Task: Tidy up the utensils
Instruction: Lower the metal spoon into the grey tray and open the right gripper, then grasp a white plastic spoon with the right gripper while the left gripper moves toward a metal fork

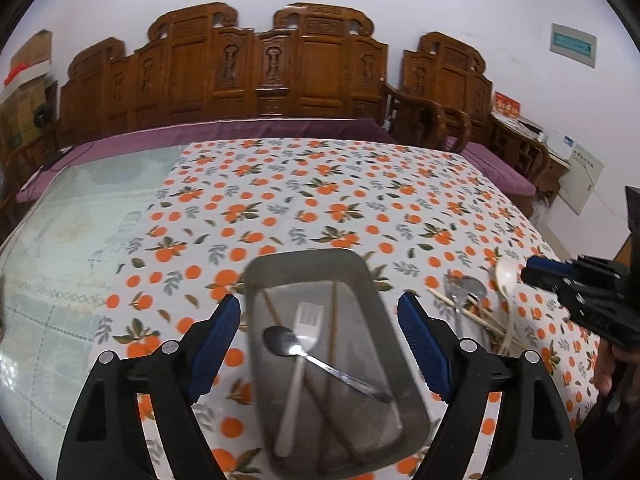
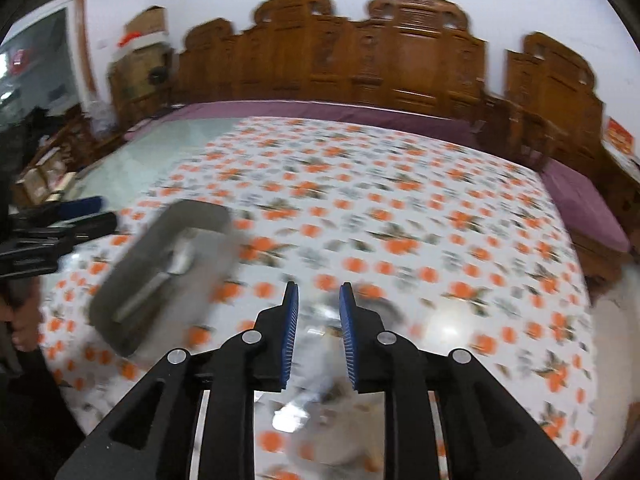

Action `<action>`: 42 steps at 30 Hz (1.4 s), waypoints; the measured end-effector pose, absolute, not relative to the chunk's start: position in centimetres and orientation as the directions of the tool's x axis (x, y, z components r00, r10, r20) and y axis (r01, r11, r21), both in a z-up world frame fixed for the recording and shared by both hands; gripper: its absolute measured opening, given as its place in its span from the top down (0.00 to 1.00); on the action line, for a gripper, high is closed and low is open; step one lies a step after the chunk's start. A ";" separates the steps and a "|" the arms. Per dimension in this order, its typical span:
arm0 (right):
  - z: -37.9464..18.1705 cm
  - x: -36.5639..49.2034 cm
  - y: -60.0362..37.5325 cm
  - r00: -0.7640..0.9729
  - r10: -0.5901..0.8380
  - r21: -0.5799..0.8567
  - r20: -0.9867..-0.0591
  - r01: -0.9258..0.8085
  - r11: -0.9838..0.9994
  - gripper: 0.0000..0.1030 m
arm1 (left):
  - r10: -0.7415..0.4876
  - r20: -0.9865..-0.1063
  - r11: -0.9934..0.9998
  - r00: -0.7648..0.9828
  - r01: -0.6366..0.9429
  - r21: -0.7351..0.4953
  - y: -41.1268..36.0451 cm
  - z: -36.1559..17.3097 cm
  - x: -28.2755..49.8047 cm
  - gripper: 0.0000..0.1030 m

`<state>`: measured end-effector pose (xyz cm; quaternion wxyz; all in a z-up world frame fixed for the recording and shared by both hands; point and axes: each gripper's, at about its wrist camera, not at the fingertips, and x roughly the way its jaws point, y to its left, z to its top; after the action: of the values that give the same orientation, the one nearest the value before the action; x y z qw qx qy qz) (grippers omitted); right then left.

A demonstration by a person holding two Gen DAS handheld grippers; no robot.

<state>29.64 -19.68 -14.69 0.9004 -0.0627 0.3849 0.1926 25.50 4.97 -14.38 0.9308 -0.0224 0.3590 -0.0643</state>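
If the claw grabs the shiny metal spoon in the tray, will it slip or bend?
The metal spoon looks smooth and glossy, so it may well slip. Its handle is thin, but being metal it probably stays stiff. It lies across the fork in the tray, so lifting might nudge that.

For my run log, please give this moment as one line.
tray: spoon, fork, chopsticks inside | loose pile: right of tray | left tongs: open, empty | right tongs: open, empty

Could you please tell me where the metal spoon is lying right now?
In the left wrist view, the metal spoon lies inside the grey tray between the open left gripper's fingers, its handle crossing the white fork and the chopsticks.
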 end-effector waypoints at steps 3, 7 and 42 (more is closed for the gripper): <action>-15.5 29.9 -22.6 0.646 0.267 0.048 -0.715 -0.335 0.941 0.60 | -0.147 -0.664 0.989 0.733 0.120 -0.087 4.0 -14.5 25.2 0.25; -17.7 30.2 -25.6 0.638 0.240 0.094 -0.732 -0.255 0.962 0.59 | -0.164 -0.665 0.986 0.729 0.140 -0.089 2.8 -14.6 24.9 0.25; -24.5 34.3 -23.7 0.500 0.213 0.117 -0.840 -0.215 0.970 0.60 | -0.226 -0.689 0.966 0.689 0.247 -0.069 -5.5 -16.6 22.9 0.25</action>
<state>34.30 -23.69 -24.53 0.8660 -0.0014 0.4845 0.1235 22.94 -5.53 -16.58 0.9188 0.0144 0.3729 -0.1287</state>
